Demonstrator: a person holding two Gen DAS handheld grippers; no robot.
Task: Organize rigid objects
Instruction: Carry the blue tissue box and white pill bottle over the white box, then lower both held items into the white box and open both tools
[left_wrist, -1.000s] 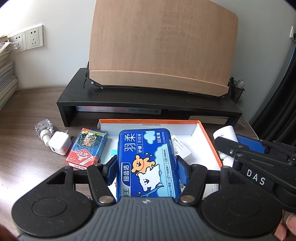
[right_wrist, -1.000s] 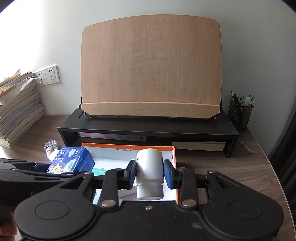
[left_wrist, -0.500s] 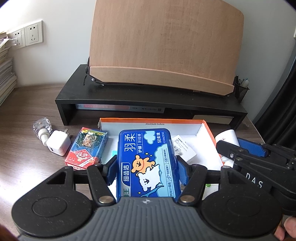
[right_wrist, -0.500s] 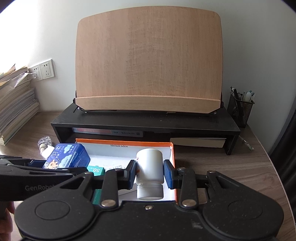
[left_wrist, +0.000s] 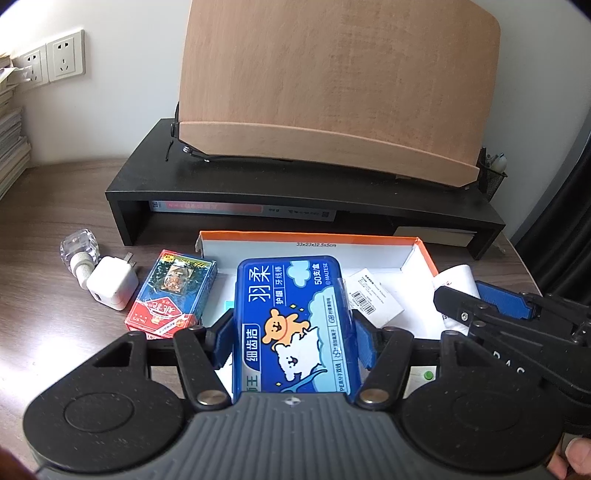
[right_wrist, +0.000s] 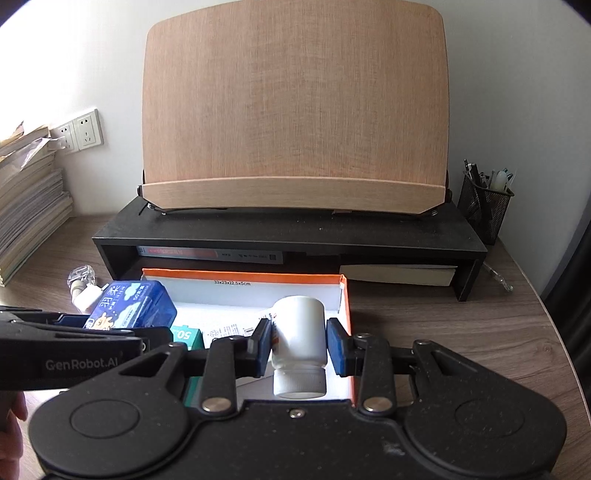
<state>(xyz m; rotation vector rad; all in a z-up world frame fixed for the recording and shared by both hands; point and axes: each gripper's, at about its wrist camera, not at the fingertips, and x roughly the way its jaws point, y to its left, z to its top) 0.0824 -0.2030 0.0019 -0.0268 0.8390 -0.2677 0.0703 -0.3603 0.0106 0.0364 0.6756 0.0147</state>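
My left gripper (left_wrist: 293, 341) is shut on a blue floss-pick box (left_wrist: 291, 325) with a cartoon bear, held over the left part of an open orange-edged white box (left_wrist: 310, 238). My right gripper (right_wrist: 299, 349) is shut on a white pill bottle (right_wrist: 300, 334), cap toward the camera, held over the right side of the same orange-edged box (right_wrist: 240, 275). The right wrist view also shows the floss-pick box (right_wrist: 129, 306) at left, and the left wrist view shows the pill bottle (left_wrist: 452, 280) at right. A green carton (right_wrist: 186, 336) and a paper label (left_wrist: 371, 295) lie inside the box.
A deck of playing cards (left_wrist: 171, 293), a white charger plug (left_wrist: 110, 282) and a clear glass bottle (left_wrist: 79, 249) lie on the wooden desk left of the box. A black monitor riser (right_wrist: 288, 230) with a wooden book stand (right_wrist: 295, 107) stands behind. A mesh pen cup (right_wrist: 484, 203) stands far right.
The right gripper has moved a little forward and down with the bottle over the box. The left gripper has hardly moved.
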